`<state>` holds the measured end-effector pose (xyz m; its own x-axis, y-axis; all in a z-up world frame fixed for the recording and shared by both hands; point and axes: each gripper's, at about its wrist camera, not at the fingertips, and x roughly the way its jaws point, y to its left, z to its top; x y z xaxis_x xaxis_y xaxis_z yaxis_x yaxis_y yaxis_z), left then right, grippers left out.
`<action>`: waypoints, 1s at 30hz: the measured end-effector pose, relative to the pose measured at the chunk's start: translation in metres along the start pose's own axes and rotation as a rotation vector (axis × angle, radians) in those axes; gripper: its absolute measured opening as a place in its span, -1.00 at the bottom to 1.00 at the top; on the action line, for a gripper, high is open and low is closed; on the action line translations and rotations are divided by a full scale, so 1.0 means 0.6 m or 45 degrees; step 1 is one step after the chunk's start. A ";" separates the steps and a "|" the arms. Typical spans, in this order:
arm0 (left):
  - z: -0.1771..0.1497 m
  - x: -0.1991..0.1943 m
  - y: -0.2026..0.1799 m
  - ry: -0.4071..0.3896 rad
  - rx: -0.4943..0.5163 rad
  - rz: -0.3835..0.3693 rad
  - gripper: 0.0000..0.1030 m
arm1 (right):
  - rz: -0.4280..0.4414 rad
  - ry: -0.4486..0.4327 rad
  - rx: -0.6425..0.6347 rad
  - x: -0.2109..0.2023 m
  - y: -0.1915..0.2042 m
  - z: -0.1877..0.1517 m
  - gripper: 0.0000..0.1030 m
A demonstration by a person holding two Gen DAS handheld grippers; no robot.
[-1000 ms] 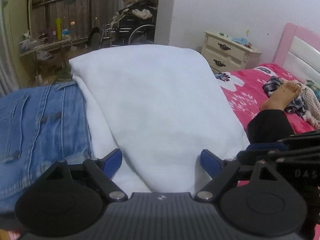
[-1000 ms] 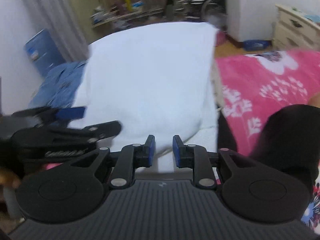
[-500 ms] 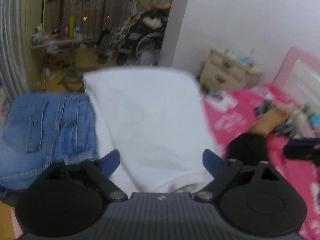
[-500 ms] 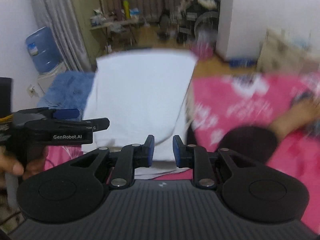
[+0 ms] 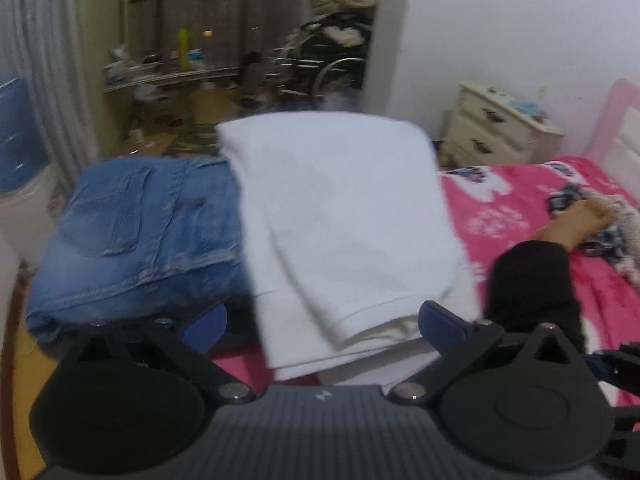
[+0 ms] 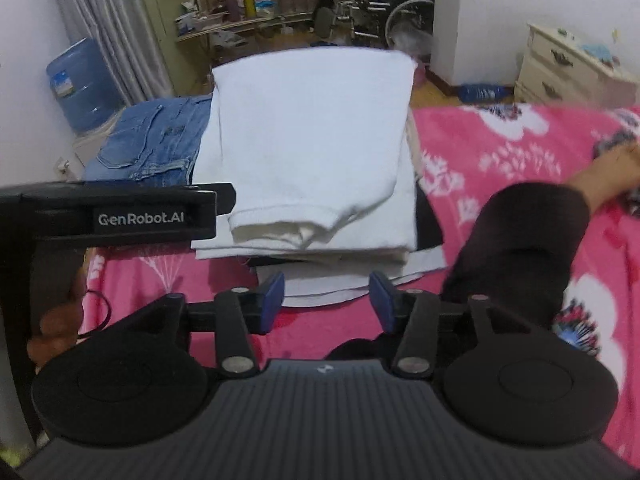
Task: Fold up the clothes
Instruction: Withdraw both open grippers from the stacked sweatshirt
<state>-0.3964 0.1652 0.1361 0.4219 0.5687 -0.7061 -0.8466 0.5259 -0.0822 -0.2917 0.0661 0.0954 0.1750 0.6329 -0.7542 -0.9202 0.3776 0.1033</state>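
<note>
Right wrist view: folded white garment (image 6: 316, 136) sits at 12 o'clock on the pink bedspread (image 6: 500, 152), jeans (image 6: 156, 140) at 10. Right gripper (image 6: 326, 300) and left gripper (image 5: 320, 324) are both released, holding nothing. Square the hem edges gently before leaving the stack

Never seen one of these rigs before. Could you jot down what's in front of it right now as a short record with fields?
place: bed with pink floral bedspread
top garment: folded white garment, on a stack of folded clothes
beside it: folded blue jeans, on the stack's left
left gripper: open, empty, short of the white garment
right gripper: open, empty, short of the stack
also on bed: a leg in a black trouser
background: cream nightstand, wheelchair
</note>
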 end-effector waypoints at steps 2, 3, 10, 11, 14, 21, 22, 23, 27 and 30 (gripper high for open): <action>-0.006 0.008 0.008 -0.005 -0.018 0.018 0.99 | -0.021 -0.004 0.015 0.013 0.009 -0.004 0.15; -0.009 0.012 0.012 -0.011 -0.024 0.034 0.99 | -0.037 -0.006 0.010 0.019 0.014 -0.004 0.25; -0.034 0.033 0.021 -0.032 0.001 0.132 0.98 | -0.111 0.010 -0.013 0.050 0.033 -0.005 0.56; -0.037 0.038 0.024 -0.009 -0.006 0.132 0.98 | -0.113 0.023 -0.011 0.056 0.033 -0.008 0.57; -0.042 0.051 0.031 0.039 -0.035 0.144 0.98 | -0.127 0.060 -0.005 0.074 0.034 -0.015 0.57; -0.043 0.051 0.035 0.017 -0.051 0.160 0.96 | -0.127 0.098 0.006 0.088 0.037 -0.022 0.58; -0.044 0.052 0.033 0.017 -0.040 0.161 0.96 | -0.129 0.101 0.009 0.088 0.037 -0.022 0.58; -0.044 0.051 0.031 0.021 -0.031 0.162 0.96 | -0.129 0.103 0.012 0.089 0.037 -0.022 0.58; -0.047 0.054 0.028 0.051 -0.024 0.161 0.96 | -0.128 0.109 0.020 0.088 0.036 -0.025 0.59; -0.048 0.056 0.026 0.058 -0.016 0.171 0.96 | -0.124 0.113 0.015 0.086 0.036 -0.028 0.61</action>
<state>-0.4047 0.1743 0.0907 0.2898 0.6038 -0.7426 -0.8985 0.4390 0.0063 -0.3084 0.0958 0.0479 0.2312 0.5305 -0.8156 -0.8960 0.4428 0.0340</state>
